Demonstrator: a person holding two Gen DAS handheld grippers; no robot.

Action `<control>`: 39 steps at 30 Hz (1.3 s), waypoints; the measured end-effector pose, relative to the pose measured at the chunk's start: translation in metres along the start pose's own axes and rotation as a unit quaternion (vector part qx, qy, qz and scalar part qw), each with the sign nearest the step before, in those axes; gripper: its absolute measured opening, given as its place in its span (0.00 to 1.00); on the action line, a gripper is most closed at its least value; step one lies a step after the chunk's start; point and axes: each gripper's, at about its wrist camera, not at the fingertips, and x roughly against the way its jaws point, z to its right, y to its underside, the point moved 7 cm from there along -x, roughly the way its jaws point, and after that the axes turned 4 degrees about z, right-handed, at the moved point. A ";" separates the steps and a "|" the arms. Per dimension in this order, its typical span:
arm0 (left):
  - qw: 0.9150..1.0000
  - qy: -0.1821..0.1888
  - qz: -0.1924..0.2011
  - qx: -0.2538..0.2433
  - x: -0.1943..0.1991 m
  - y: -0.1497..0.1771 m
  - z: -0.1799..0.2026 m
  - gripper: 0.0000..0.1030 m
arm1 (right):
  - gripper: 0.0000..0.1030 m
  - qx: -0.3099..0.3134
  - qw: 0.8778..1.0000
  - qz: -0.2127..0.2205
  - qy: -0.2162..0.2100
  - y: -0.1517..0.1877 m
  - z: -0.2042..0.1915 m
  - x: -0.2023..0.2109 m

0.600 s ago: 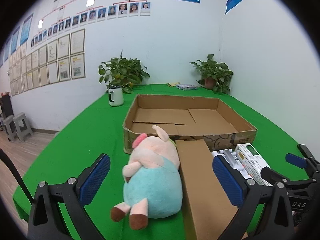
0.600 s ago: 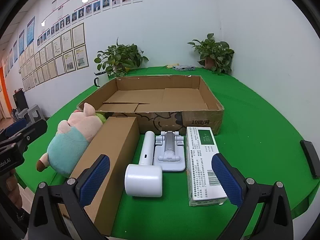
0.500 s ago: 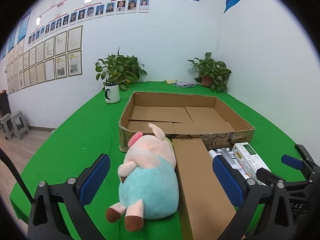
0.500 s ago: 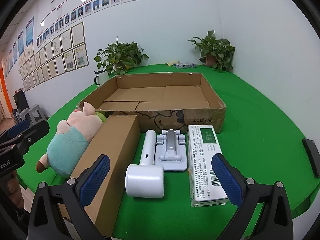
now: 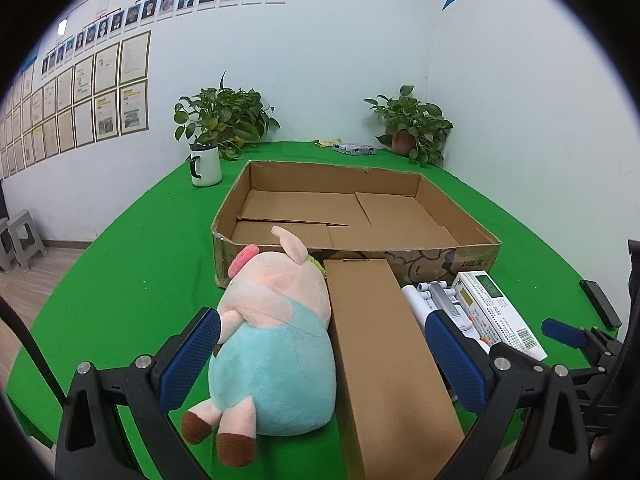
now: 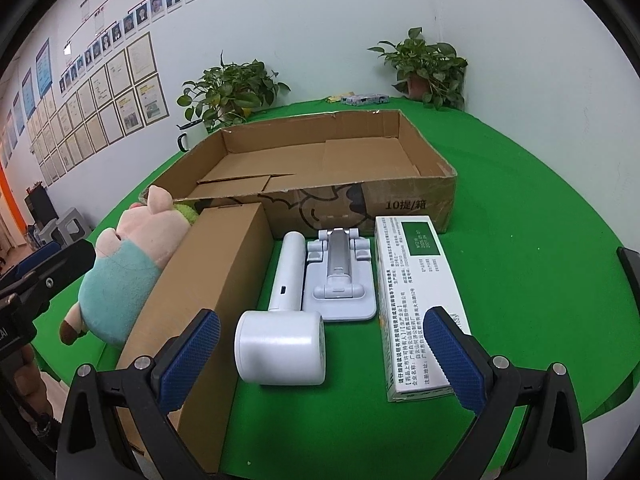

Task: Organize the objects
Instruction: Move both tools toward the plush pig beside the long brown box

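Observation:
A wide shallow cardboard tray (image 5: 416, 176) (image 6: 416, 196) sits on the green table with nothing in it. In front of it lie a plush pig (image 5: 272, 344) (image 6: 128, 272), a long brown box (image 5: 384, 352) (image 6: 200, 300), a white handheld device (image 6: 284, 308), a white folding stand (image 6: 340, 276) and a green-and-white carton (image 6: 420, 300) (image 5: 496, 312). My left gripper (image 5: 320, 360) is open, its pads either side of the pig and the brown box. My right gripper (image 6: 320, 360) is open over the white device.
A white mug (image 5: 206, 166) and a potted plant (image 5: 224, 120) stand at the back left, another plant (image 5: 412, 124) at the back right corner. A small packet (image 5: 354, 148) lies by the far wall. A dark flat object (image 6: 630, 272) lies at the right table edge.
Both grippers have moved slightly closer to the row of objects; the view has shifted a little. Both stay open.

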 end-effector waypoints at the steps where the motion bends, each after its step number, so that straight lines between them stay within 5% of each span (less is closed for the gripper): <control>1: 1.000 -0.002 0.000 0.000 0.000 0.000 0.000 0.99 | 1.00 0.002 1.000 -0.001 0.000 0.000 -0.001 -0.001; 39: 1.000 0.010 -0.017 0.019 -0.005 0.004 -0.018 0.99 | 1.00 0.014 0.999 -0.020 -0.024 0.002 -0.024 -0.011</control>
